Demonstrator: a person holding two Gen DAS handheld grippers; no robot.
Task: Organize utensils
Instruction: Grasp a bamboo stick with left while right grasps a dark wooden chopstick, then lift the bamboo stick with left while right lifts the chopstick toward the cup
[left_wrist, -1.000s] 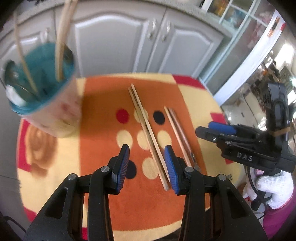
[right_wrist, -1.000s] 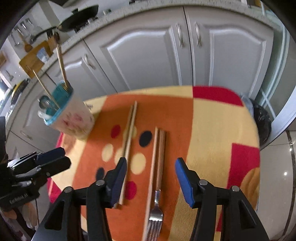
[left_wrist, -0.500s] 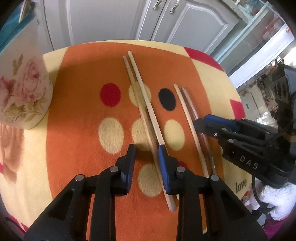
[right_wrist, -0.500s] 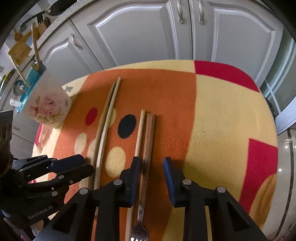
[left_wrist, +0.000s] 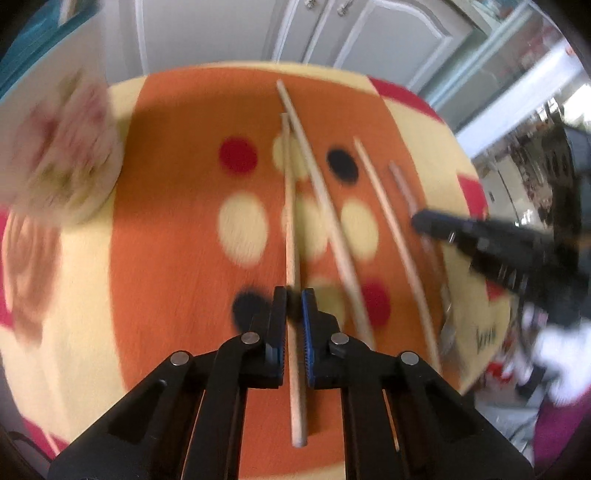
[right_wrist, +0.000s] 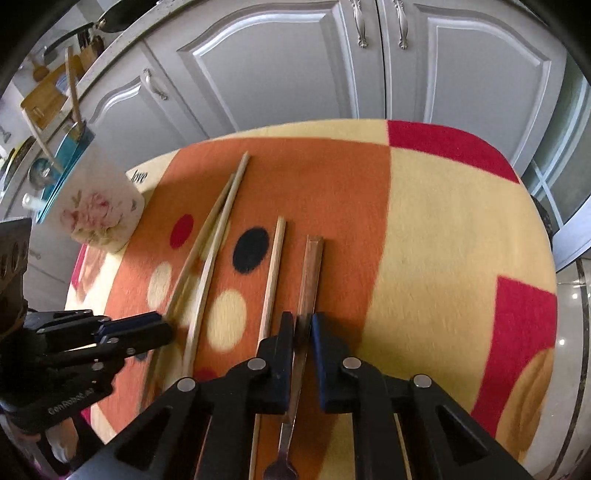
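My left gripper (left_wrist: 294, 308) is shut on a wooden chopstick (left_wrist: 291, 229), lifted at a slant off its partner chopstick (left_wrist: 325, 206) on the cloth. My right gripper (right_wrist: 303, 325) is shut on the brown-handled fork (right_wrist: 310, 273); its tines (right_wrist: 280, 472) show below the jaws. A single chopstick (right_wrist: 273, 280) lies just left of the fork. The floral utensil cup (right_wrist: 99, 210) with a teal inside stands at the far left and holds chopsticks and a spoon. The left gripper also shows in the right wrist view (right_wrist: 162, 328).
A round table under an orange, yellow and red spotted cloth (right_wrist: 443, 229). Grey cabinet doors (right_wrist: 295, 66) stand close behind it. The table edge drops off to a tiled floor (right_wrist: 576, 332) on the right.
Both grippers have closed: the left on one chopstick of the left pair, the right on the fork handle. The held chopstick has swung apart from its partner. The fork has parted from its neighbouring chopstick.
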